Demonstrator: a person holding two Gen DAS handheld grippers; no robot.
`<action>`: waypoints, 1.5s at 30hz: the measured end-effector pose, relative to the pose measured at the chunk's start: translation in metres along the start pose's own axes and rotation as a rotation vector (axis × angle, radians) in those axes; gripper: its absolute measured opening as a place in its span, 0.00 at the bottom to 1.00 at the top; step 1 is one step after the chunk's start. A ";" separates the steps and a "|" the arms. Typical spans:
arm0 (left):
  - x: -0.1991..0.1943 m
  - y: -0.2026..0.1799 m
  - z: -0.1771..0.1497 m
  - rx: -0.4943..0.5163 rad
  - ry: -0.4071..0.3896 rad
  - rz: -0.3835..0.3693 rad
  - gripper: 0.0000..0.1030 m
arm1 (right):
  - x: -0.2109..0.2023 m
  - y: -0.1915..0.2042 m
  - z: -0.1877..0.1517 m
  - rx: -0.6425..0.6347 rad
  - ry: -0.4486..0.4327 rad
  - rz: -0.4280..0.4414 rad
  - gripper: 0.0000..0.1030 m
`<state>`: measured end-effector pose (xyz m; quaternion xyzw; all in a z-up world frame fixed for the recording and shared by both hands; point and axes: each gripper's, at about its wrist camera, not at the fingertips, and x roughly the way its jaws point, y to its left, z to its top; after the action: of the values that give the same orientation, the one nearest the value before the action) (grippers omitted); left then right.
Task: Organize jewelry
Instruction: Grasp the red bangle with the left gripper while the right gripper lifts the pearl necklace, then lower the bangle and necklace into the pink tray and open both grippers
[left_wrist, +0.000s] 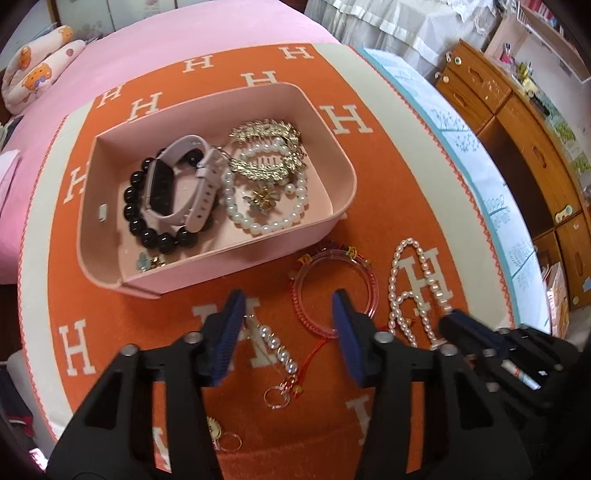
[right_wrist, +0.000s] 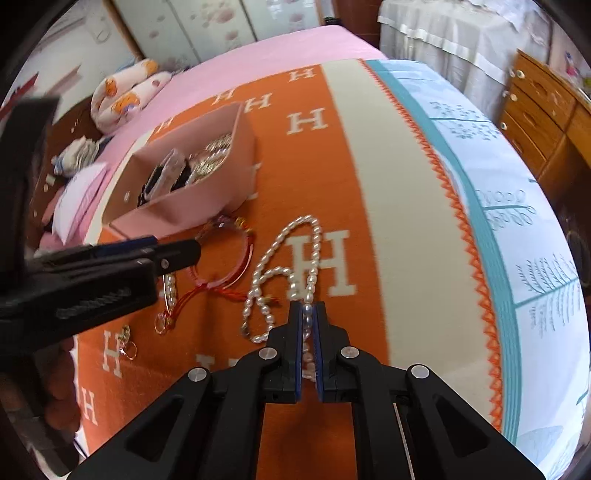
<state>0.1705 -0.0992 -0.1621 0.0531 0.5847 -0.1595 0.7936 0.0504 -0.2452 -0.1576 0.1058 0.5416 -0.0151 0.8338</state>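
Observation:
A pink box on the orange blanket holds a black bead bracelet, a pink smart band, a pearl bracelet and gold hair combs. My left gripper is open above a pearl charm strand, next to a pink bangle. My right gripper is shut on a pearl necklace, which trails forward on the blanket. The necklace also shows in the left wrist view, with my right gripper at its near end.
Small gold rings lie near the blanket's front. The box shows at upper left in the right wrist view. A wooden cabinet stands to the right of the bed. A printed pillow lies at far left.

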 end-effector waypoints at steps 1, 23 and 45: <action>0.005 -0.002 0.002 0.006 0.012 0.003 0.36 | -0.004 -0.004 0.001 0.014 -0.009 0.007 0.04; -0.035 -0.002 0.009 -0.010 -0.070 0.018 0.05 | -0.078 -0.017 0.037 0.083 -0.154 0.121 0.04; -0.091 0.105 0.028 -0.206 -0.148 0.177 0.05 | -0.171 0.094 0.149 -0.074 -0.365 0.294 0.04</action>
<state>0.2049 0.0092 -0.0785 0.0110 0.5308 -0.0315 0.8469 0.1274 -0.1976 0.0706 0.1486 0.3608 0.1075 0.9144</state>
